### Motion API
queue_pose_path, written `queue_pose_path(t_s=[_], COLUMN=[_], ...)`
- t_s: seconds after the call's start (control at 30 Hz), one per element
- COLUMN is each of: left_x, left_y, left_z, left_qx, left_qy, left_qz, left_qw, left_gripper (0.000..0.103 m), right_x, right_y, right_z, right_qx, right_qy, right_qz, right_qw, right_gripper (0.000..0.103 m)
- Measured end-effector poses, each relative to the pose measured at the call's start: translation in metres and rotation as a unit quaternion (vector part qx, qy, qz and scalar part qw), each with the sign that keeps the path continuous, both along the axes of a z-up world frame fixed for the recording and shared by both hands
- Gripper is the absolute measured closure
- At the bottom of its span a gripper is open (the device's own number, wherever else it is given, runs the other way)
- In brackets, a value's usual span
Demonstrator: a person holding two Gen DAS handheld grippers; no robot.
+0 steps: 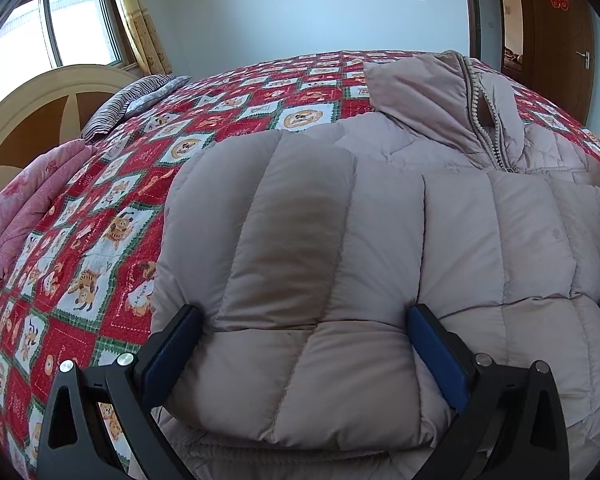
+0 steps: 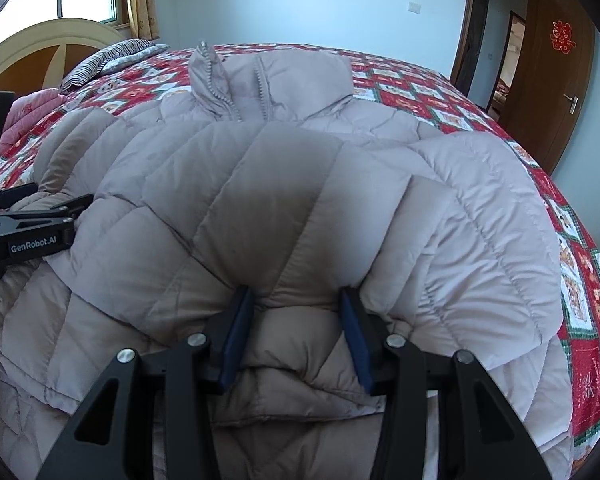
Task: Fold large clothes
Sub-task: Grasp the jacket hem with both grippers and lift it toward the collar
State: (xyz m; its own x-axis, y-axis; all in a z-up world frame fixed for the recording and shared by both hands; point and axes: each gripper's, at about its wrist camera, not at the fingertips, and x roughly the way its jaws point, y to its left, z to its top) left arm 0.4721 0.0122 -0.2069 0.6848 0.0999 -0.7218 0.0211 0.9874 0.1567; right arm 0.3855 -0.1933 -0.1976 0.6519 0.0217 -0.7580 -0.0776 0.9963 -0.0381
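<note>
A large pale pink quilted down jacket lies on the bed, collar and zipper at the far end, its lower part folded up over the body. My left gripper is open, its blue pads pressed into the folded edge on either side of a puffy panel. In the right wrist view the jacket fills the middle. My right gripper is open, narrower, with a bulge of the folded edge between its fingers. The left gripper shows at the left edge of the right wrist view.
The bed has a red patchwork cartoon quilt. A pink folded blanket and a striped pillow lie by the curved headboard. A window is at the left, a brown door at the right.
</note>
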Motion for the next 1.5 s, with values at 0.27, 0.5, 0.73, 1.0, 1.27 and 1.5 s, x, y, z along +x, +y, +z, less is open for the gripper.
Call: queue_pose_path(t_s=[0.27,0.5,0.73,1.0,1.27,1.5], left_x=[-0.017,0.050,0.157,0.217,0.178,0.139], left_y=[0.000,-0.015,-0.038,-0.071,-0.069,-0.070], left_z=[0.060,0.113,0.116,0.065,0.064,0.085], left_qx=[0.013,-0.019,-0.097,-0.048,-0.058,-0.029], left_qy=[-0.035,-0.057,-0.003,0.051,0.029,-0.022], left_qz=[-0.023,-0.032,-0.036,-0.047,-0.124,-0.151], left_qw=[0.9990,0.9977,0.9946,0.9964,0.9901,0.9879], left_gripper=[0.001,0.001,0.001,0.009,0.099,0.101], right_x=[0.001,0.011,0.052,0.091,0.151,0.197], right_y=[-0.015,-0.009,-0.031,-0.057,-0.068,-0.062], right_z=[0.022,0.056,0.063,0.061,0.083,0.095], right_qx=[0.049,0.059,0.091,0.116,0.117,0.132], right_qy=[0.032,-0.010,-0.009,-0.001,-0.026,-0.026], right_qz=[0.065,0.084,0.056,0.020,0.000,-0.012], right_qw=[0.996,0.995,0.994,0.993,0.993,0.991], right_gripper=[0.032,0.011,0.011,0.011,0.011,0.011])
